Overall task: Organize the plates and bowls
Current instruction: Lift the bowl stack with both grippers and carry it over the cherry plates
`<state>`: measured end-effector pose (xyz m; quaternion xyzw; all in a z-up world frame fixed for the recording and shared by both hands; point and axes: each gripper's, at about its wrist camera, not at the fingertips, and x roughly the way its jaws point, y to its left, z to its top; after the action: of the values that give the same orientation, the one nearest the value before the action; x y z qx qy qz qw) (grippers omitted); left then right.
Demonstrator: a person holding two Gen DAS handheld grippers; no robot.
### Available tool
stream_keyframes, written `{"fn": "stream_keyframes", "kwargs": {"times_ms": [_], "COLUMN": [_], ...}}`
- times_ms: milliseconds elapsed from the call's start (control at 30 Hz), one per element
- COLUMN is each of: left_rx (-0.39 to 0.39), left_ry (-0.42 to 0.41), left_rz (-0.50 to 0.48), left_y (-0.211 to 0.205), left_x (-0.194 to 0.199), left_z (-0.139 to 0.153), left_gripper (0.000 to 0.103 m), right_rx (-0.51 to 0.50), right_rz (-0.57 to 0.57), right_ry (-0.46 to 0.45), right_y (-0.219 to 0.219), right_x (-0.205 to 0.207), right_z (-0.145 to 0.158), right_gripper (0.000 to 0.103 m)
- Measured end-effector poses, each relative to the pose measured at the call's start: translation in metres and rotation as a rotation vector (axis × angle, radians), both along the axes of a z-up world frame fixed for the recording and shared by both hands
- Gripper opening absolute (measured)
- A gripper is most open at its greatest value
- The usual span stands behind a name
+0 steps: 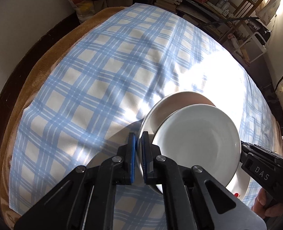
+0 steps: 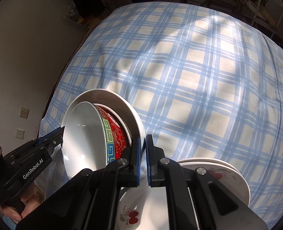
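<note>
Left gripper [image 1: 138, 154] clamps the bowl stack's [image 2: 95, 132] rim | right gripper [image 2: 143, 160] clamps opposite rim | lift level, together.

My left hand-held gripper [image 1: 138, 159] is matt black plastic with small bright metal pins at its joints and blue rubbery-looking pads. It is clamped on the rim of a smooth, glossy white plate [image 1: 155, 115] that looks like glazed ceramic. The bowl [image 2: 87, 136] is glossy too, white inside, with a red, green and blue painted band outside. My right hand-held gripper [image 2: 143, 159], of the same black plastic, is closed. The cherry-printed plates [image 2: 225, 174] have a smooth glazed sheen. The blue-checked cloth [image 2: 189, 76] looks soft, matt and slightly fuzzy. Under it lies a tan blanket [image 1: 36, 80] with a plush nap.
</note>
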<state>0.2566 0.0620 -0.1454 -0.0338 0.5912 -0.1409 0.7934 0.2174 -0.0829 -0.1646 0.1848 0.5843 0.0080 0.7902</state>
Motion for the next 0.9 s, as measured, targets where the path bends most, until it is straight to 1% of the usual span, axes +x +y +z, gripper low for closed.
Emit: {"fn": "stream_keyframes", "kwargs": {"times_ms": [133,300,600,700,833,900], "left_rx": [0.011,-0.009,0.01,0.026,0.092,0.098], "left_ry": [-0.011,-0.009,-0.023,-0.028,-0.045,-0.047], "left_rz": [-0.004,0.013,0.023,0.015,-0.014,-0.012], "left_y": [-0.002,0.0,-0.003,-0.004,-0.012,-0.012], "left_x": [-0.001,0.0,-0.004,-0.006,-0.01,-0.012], "left_z": [0.0,-0.001,0.003,0.005,0.011,0.014], "left_gripper": [0.004,0.004,0.003,0.003,0.003,0.002], "right_rx": [0.007,0.015,0.022,0.012,0.002,0.006], "right_rz": [-0.006,-0.015,-0.023,-0.028,-0.023,-0.022], "right_ry": [-0.005,-0.011,-0.025,-0.036,-0.056,-0.066], "right_y": [0.0,-0.002,-0.002,0.0,0.002,0.002], "right_x": [0.0,-0.001,-0.005,-0.008,-0.011,-0.012], "right_z": [-0.001,0.0,0.002,0.005,0.009,0.01], "right_gripper": [0.009,0.009,0.009,0.009,0.009,0.009]}}
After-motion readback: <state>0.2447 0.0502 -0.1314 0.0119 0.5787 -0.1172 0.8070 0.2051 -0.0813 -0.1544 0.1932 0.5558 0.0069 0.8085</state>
